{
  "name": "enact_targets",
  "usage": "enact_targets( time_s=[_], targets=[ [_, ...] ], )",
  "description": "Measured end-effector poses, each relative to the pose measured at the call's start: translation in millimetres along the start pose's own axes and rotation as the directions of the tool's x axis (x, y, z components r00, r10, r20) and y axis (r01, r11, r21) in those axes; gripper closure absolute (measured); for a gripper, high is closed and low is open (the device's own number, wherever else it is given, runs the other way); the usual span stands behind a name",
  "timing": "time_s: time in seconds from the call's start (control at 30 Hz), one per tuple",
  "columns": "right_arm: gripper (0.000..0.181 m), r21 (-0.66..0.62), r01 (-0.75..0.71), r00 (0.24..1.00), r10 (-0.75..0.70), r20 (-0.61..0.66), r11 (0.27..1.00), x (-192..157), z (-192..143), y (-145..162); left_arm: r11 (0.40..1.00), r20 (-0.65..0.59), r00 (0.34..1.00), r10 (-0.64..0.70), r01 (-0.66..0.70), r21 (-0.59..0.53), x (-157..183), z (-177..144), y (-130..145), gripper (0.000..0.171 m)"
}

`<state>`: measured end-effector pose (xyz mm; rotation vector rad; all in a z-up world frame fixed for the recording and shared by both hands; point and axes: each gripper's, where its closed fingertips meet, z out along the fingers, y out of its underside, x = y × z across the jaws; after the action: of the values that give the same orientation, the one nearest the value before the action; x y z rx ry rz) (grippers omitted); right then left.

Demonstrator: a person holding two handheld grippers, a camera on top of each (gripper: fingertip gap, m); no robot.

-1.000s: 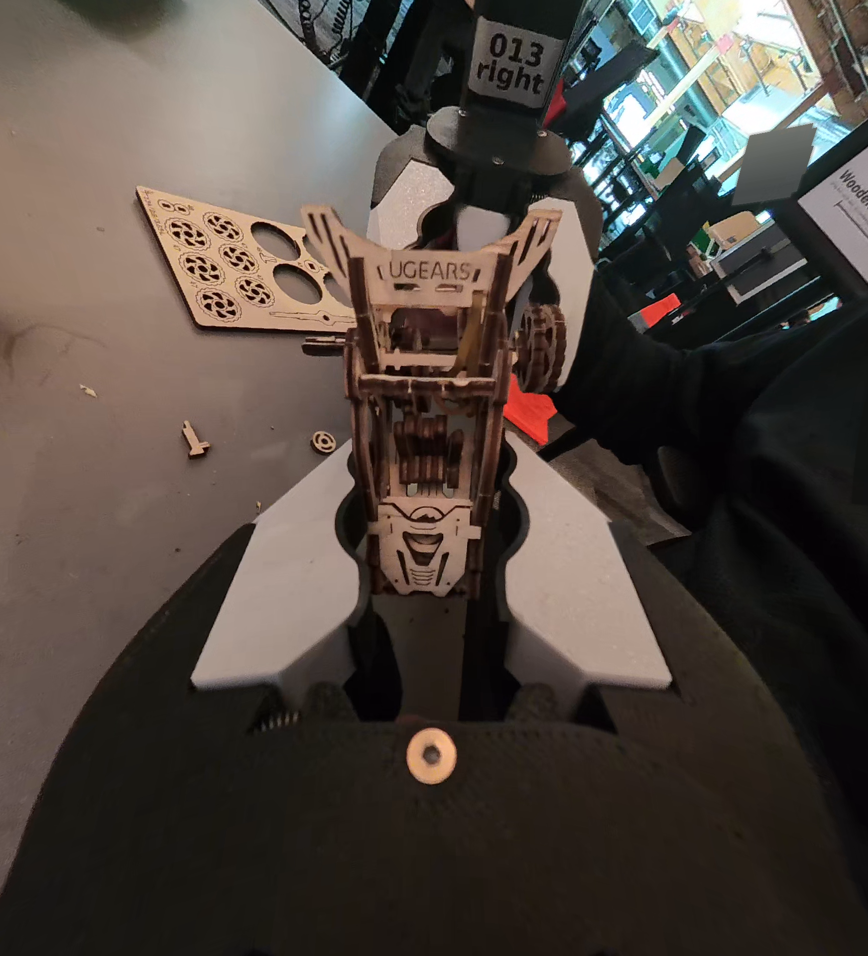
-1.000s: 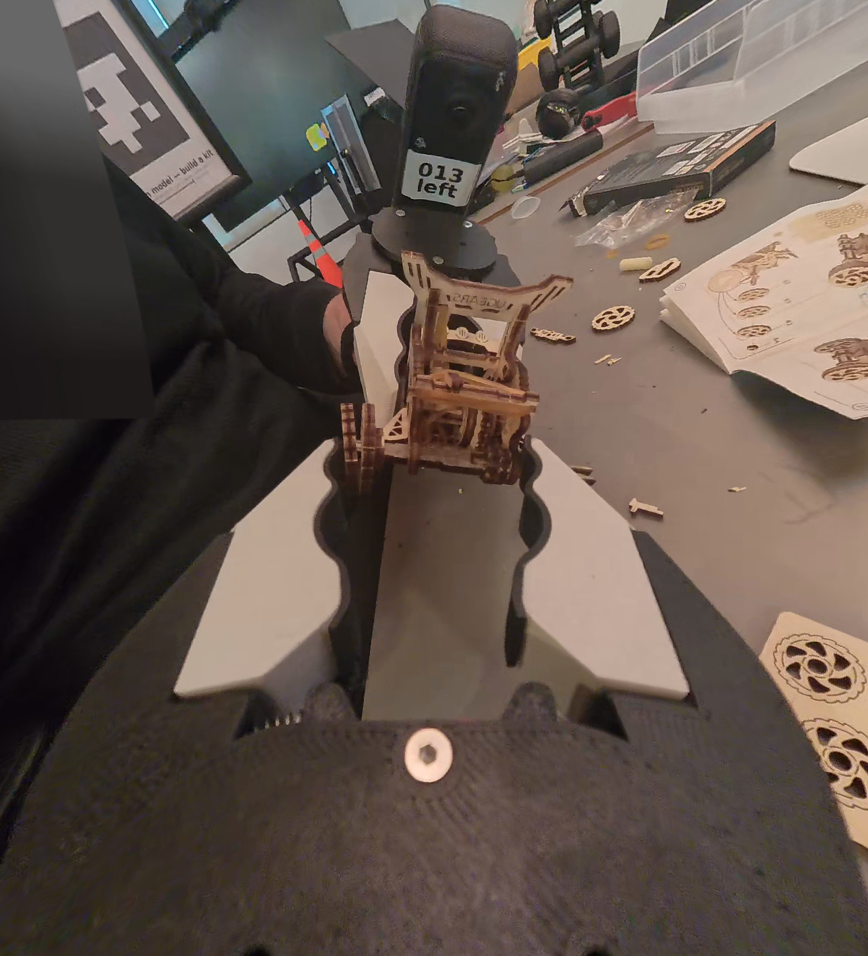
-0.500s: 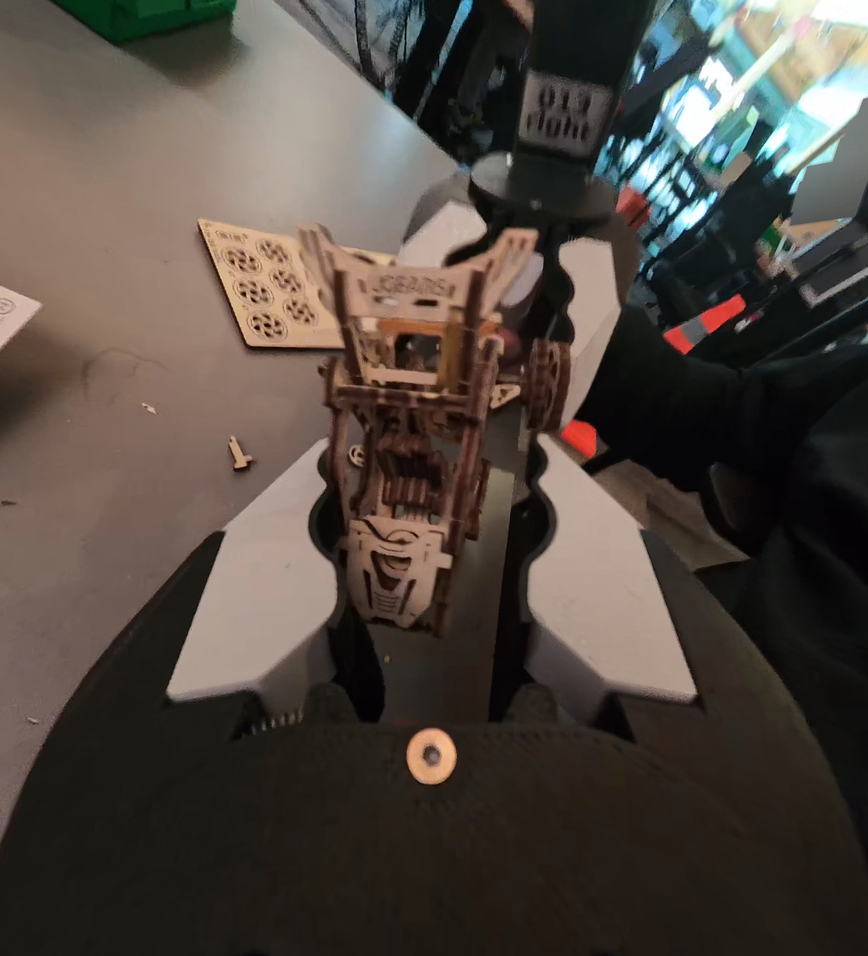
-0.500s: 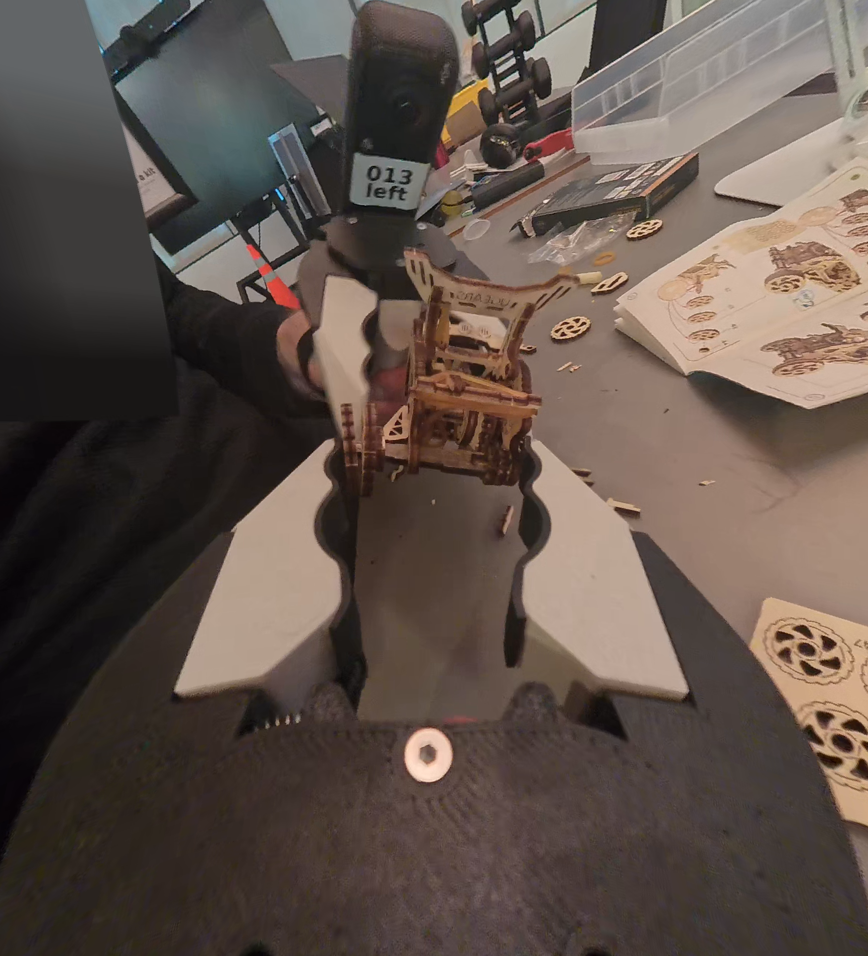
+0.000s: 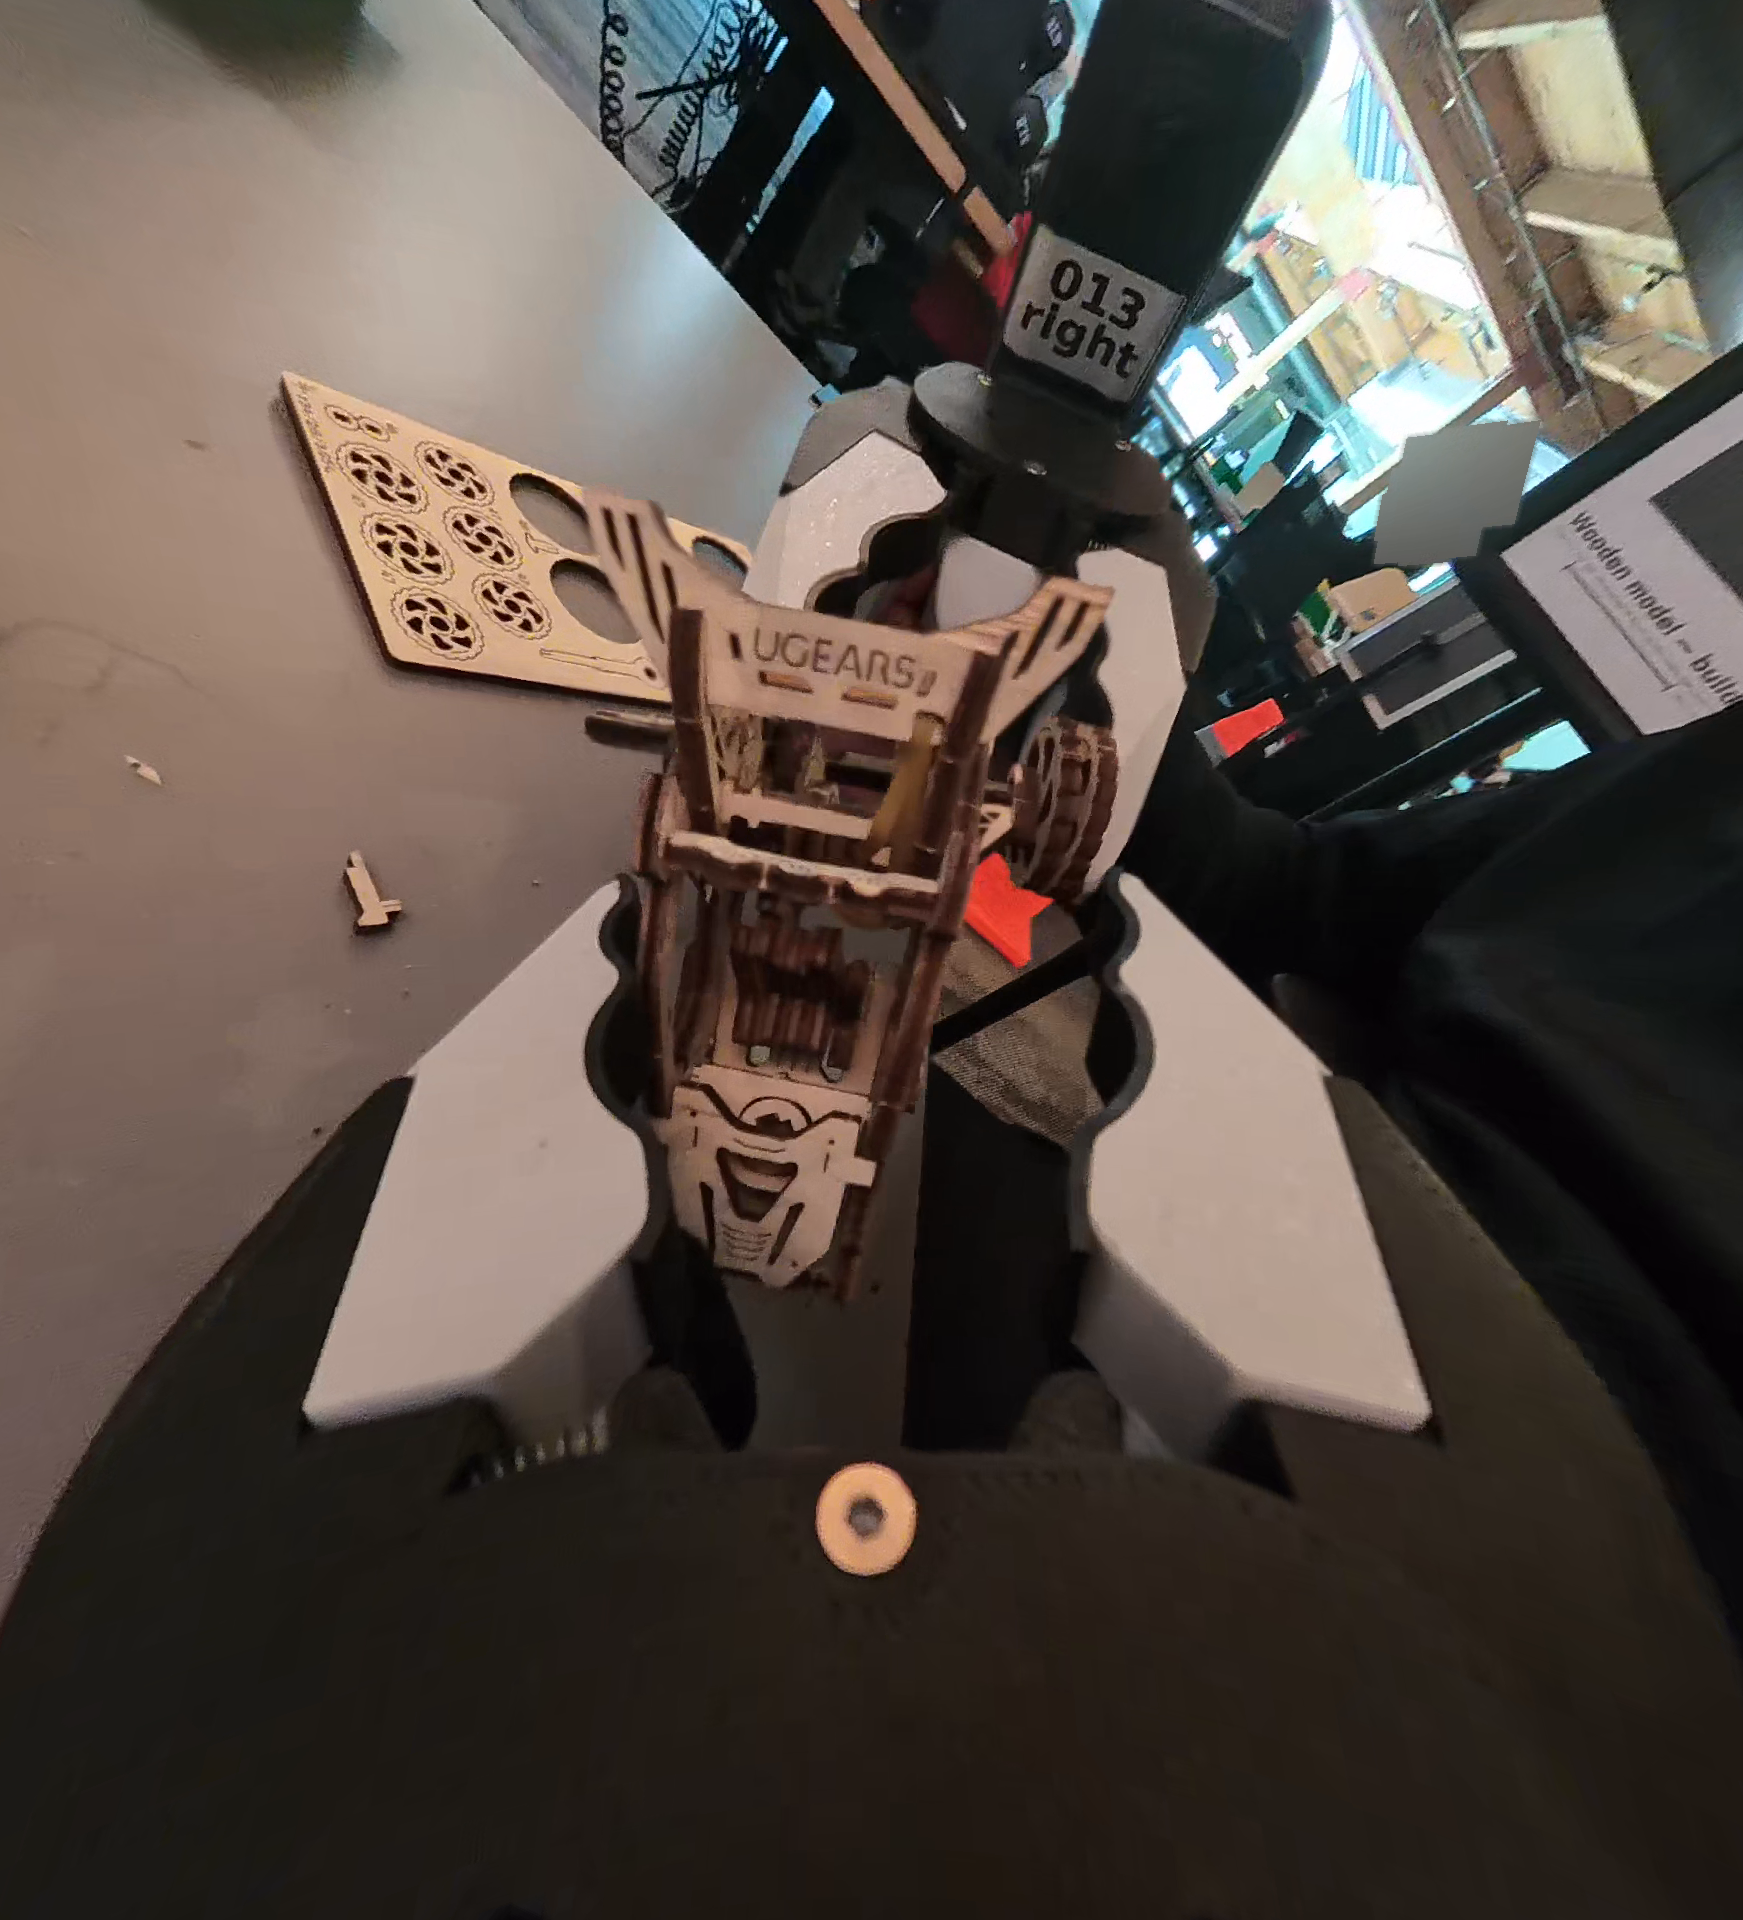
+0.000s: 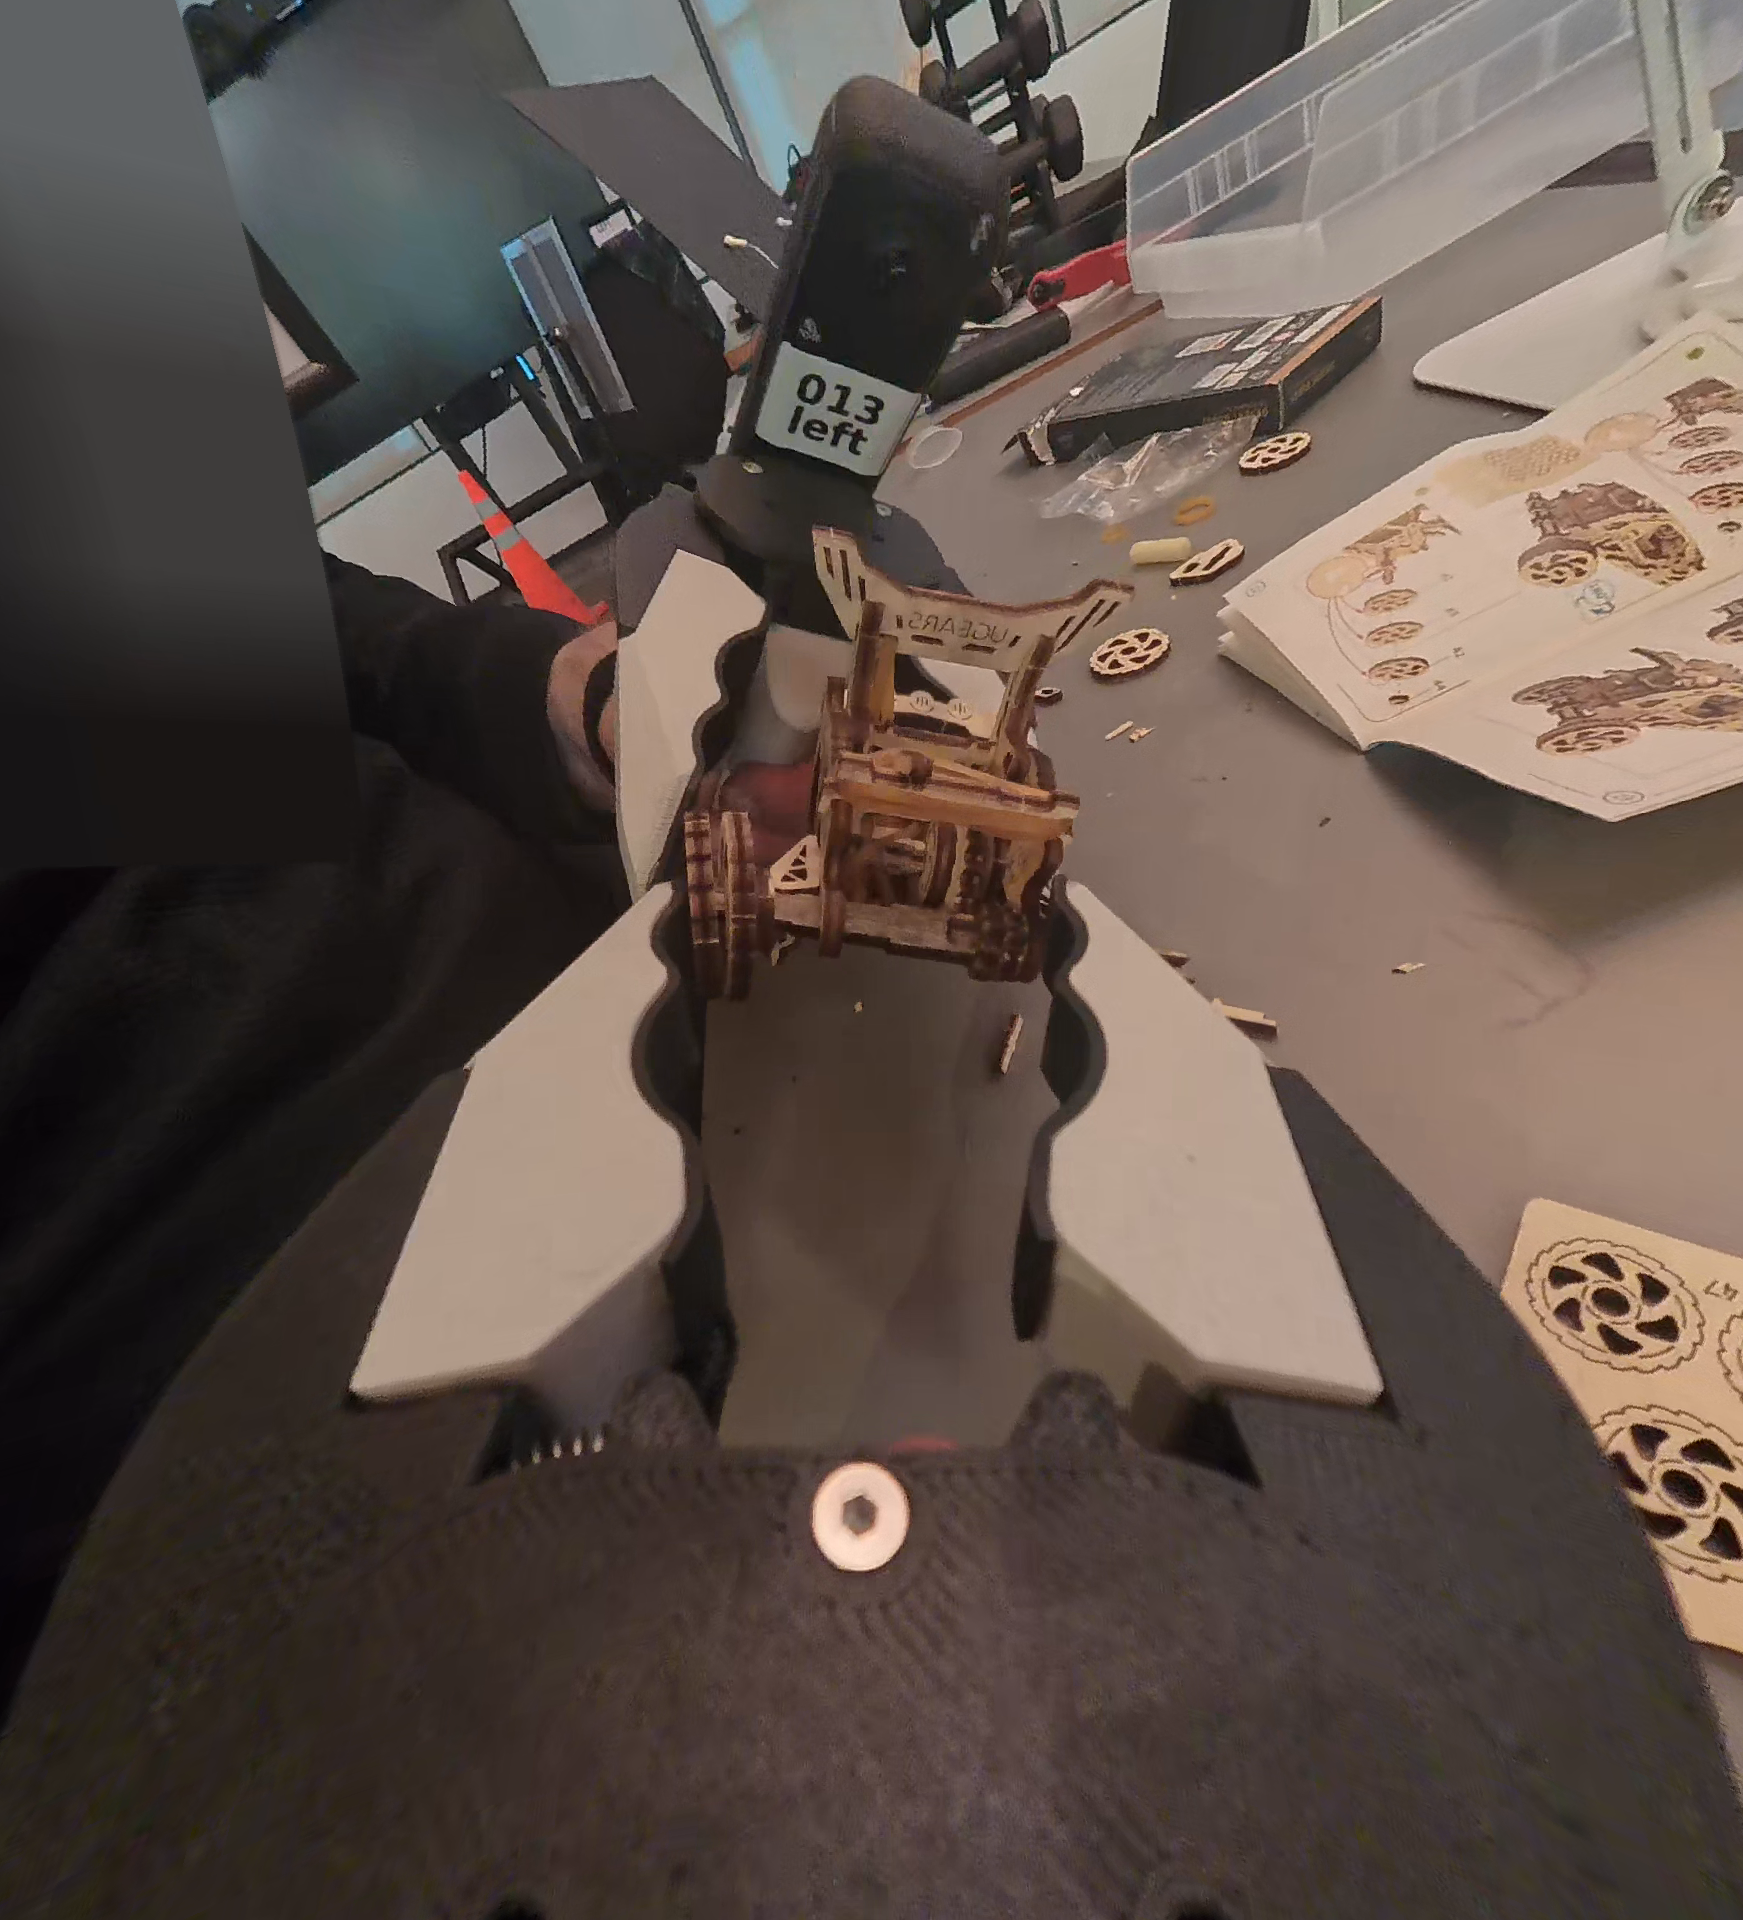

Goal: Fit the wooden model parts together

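Our right gripper [image 6: 872, 935] clamps the rear wheels of the pale laser-cut wooden vehicle model [image 6: 882, 810], held above the grey table [image 6: 1366, 987]. Our left gripper [image 5: 867, 997] stands spread, the model's nose against its left finger only. Beyond the model lies a plywood sheet of wheel parts [image 5: 451, 540].

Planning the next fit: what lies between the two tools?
The wooden model alone: right tool clamps its wheeled end, left tool stands open around its nose. Both wrist views show it.
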<state>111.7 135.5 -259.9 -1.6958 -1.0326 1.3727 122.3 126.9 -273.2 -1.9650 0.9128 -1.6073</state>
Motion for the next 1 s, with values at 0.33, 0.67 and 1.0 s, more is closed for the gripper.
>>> enact_targets(
  time_s=[0.33,0.67,1.0],
  targets=[
    [0.115,0.035,-0.038,0.998,0.036,0.044,0.999,-2,-2,-2,0.997,-0.078,0.995,-0.063,0.066,0.038,2,-2,0,0.103],
    [0.116,-0.029,-0.031,0.999,0.032,0.019,0.999,-2,7,8,0.998,-0.067,0.996,-0.064,0.065,0.013,2,3,2,0.079],
    [0.116,-0.019,-0.068,0.995,0.07,0.068,0.997,-6,12,11,0.989,-0.137,0.981,-0.14,0.144,0.023,6,4,5,0.095]
  ],
)
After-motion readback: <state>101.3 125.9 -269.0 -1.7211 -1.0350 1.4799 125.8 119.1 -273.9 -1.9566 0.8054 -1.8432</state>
